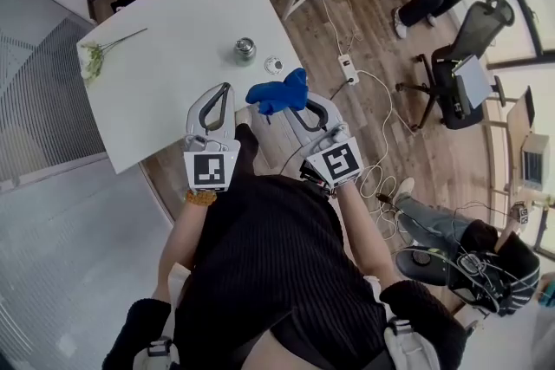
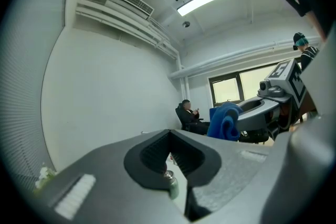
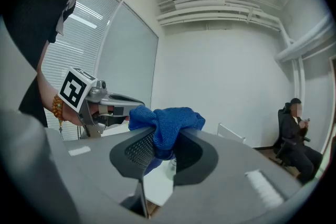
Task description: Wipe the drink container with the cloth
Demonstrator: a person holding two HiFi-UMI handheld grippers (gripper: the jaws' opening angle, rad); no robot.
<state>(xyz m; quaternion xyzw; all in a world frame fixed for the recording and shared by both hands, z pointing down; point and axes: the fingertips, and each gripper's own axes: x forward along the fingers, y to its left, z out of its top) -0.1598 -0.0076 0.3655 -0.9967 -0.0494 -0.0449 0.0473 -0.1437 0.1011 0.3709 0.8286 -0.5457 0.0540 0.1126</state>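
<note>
We had the blue cloth (image 1: pixel 279 93) clamped in our right gripper (image 1: pixel 299 100), left gripper (image 1: pixel 225 91) closed empty; reaching the can (image 1: pixel 244 49) seemed next.

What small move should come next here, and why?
Probably reach the left tool toward the can: it stands untouched on the table, both tools are short of it, and the right tool grips the blue cloth.
</note>
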